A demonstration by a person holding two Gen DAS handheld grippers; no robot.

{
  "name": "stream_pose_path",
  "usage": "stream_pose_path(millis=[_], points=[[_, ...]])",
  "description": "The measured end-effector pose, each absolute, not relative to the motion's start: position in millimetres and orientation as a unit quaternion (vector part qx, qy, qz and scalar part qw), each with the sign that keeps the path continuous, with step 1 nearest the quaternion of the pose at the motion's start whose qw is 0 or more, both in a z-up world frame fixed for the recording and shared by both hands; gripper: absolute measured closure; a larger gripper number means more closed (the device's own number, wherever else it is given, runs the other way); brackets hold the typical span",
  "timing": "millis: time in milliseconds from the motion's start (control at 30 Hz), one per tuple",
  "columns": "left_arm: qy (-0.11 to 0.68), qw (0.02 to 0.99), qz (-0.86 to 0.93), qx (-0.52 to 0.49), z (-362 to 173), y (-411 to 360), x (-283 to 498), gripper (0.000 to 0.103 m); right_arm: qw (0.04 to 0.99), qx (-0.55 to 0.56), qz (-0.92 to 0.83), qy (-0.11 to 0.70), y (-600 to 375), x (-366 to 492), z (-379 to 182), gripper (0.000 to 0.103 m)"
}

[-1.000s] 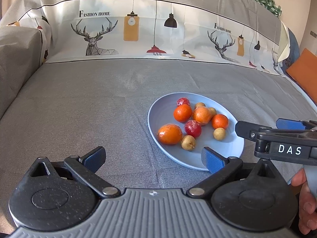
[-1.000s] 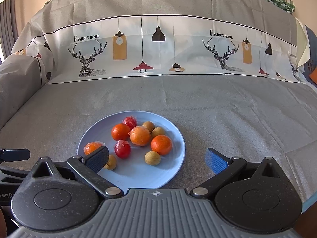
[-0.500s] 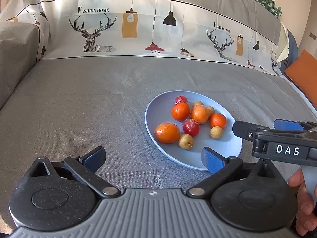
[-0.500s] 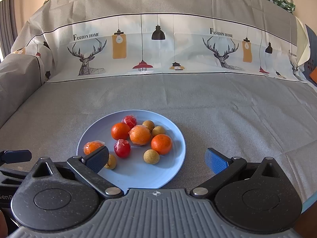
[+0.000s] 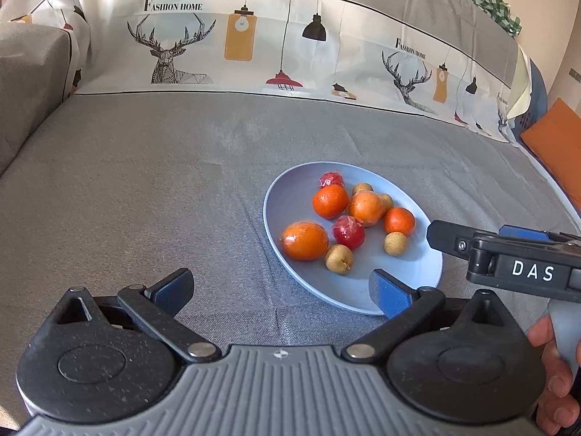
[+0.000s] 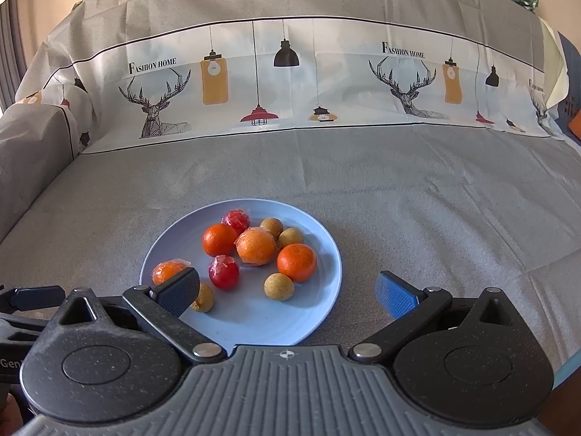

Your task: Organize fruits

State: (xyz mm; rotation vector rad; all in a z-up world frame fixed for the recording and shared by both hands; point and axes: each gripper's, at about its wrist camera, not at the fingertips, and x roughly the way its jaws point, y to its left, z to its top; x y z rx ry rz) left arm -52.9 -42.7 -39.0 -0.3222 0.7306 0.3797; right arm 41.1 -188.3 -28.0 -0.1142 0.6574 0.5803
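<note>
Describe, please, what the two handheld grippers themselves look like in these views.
Both the left gripper and the right gripper share a ribbed grey body, two round speckled black housings, black linkage arms with silver pivots, and blue textured fingertips. The right one's side reads "DAS".

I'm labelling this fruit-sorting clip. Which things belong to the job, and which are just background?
Belongs to the job:
round pale blue plate
four orange citrus fruits, e.g.
two red plastic-wrapped fruits, e.g.
four small tan round fruits, e.g.
open left tool
open right tool

Just lying about:
grey deer-and-lamp printed cloth
orange cushion
</note>
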Motion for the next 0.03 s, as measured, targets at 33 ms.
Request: stream_pose_path(millis=[33], points=[[0.354, 0.903, 0.184, -0.156, -39.4, -42.3, -52.4, 0.001, 0.903, -0.053, 0.281, 0.319, -188.6, 42.1, -28.0, 0.001]])
